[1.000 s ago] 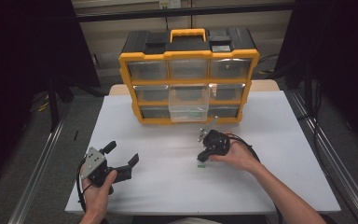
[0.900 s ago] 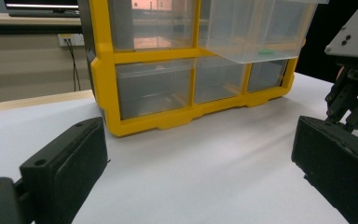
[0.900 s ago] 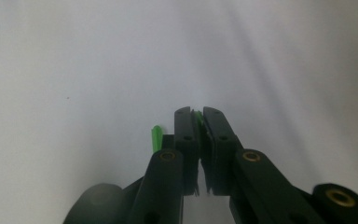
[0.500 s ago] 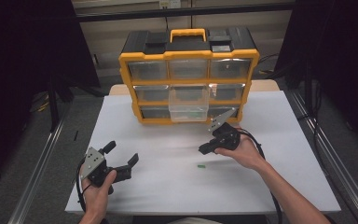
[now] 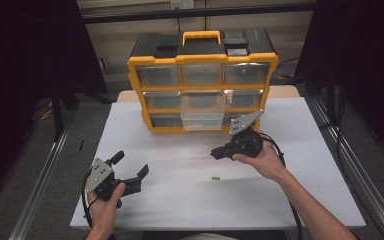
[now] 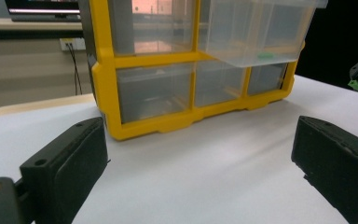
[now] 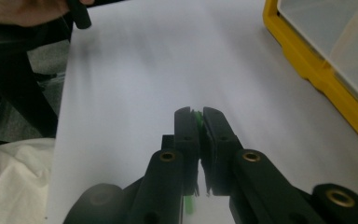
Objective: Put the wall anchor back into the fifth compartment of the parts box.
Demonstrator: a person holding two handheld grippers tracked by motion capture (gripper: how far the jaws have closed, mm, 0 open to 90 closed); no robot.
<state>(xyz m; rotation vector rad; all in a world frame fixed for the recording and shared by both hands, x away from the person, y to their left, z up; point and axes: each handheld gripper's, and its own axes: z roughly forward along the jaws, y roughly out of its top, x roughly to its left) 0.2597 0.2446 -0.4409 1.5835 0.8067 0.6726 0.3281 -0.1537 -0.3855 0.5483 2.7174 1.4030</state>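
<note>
A yellow and black drawer cabinet stands at the back of the white table. Its clear middle drawer is pulled out, with a small green piece inside. My right gripper hovers in front of the cabinet, shut on a small green piece. Another green piece lies on the table below it. My left gripper rests open near the front left, nothing between its jaws. In the left gripper view my left gripper faces the cabinet.
Dark floor and metal rails flank the table on both sides. A cable trails from the right gripper along the person's forearm. Bare white table surface lies between the two grippers.
My right gripper has risen off the table and moved right and toward the cabinet with a green piece, leaving one green piece on the table. The left gripper has barely moved.
</note>
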